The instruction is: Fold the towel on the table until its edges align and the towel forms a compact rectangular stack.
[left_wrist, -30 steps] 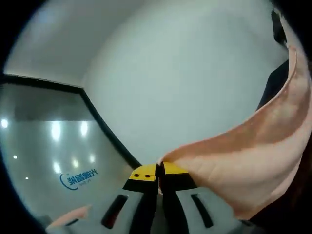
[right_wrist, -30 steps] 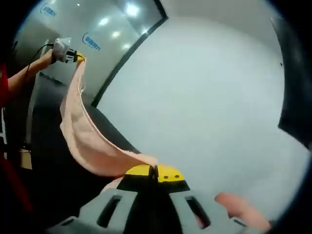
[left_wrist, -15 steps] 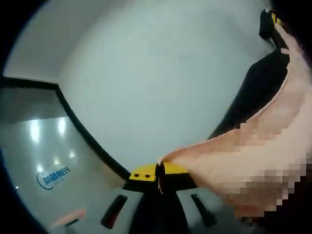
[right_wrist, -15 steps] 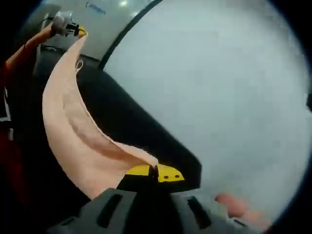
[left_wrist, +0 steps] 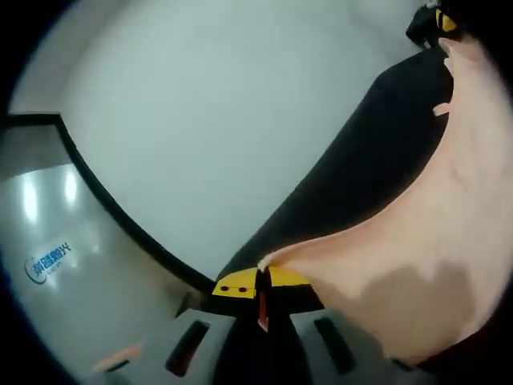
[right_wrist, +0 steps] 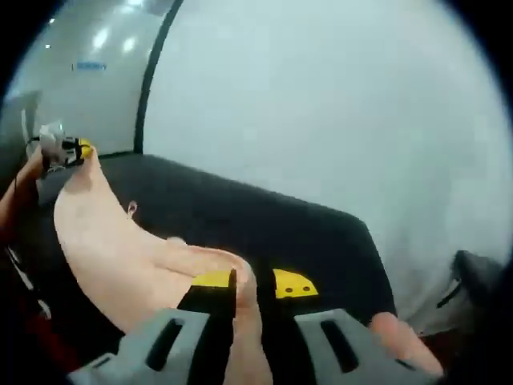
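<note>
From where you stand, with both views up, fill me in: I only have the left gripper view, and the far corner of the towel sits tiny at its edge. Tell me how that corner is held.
Observer: In the right gripper view, the towel runs up between the right gripper's yellow-tipped jaws, which are shut on it.
Operator: Report what's beside those jaws.
Observer: A fingertip of the person shows low on the right, by the gripper body.
Operator: Say what's under the towel there.
Observer: A black table, its far edge meeting a pale wall.
Operator: Locate my gripper from that side.
Observer: The left gripper is at far left, shut on the towel's other corner.
</note>
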A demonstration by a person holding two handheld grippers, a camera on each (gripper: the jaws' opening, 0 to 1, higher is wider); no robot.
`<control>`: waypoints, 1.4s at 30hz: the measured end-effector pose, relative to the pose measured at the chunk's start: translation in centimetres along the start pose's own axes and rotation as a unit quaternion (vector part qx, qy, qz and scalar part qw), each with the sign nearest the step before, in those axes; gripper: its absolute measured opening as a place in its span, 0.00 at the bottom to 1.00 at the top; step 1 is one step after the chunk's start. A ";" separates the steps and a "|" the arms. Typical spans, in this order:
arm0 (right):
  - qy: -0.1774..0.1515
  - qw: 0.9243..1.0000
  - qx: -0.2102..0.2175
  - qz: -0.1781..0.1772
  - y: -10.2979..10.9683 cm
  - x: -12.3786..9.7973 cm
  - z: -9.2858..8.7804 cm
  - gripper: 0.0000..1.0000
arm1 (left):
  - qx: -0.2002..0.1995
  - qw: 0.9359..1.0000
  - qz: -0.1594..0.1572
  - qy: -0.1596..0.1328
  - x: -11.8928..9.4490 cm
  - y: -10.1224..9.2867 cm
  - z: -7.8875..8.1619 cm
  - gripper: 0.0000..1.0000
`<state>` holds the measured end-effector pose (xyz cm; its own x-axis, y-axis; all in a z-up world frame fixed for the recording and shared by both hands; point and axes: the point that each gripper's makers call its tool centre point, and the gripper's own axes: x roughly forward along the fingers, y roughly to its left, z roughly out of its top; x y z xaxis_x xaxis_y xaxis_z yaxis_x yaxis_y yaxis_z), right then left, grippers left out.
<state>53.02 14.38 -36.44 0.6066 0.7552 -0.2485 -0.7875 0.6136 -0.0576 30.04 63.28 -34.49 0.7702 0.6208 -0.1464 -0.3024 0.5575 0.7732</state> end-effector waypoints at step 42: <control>0.007 0.999 -0.033 0.036 4.9 0.1 -1.2 0.04 | -0.047 0.999 -0.004 -0.016 -1.8 1.9 -0.2 0.00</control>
<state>49.06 17.20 -37.94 0.5466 0.7934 -0.2677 -0.8349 0.5409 -0.1018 27.97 63.35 -32.86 0.7896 0.5995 -0.1308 -0.3474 0.6125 0.7100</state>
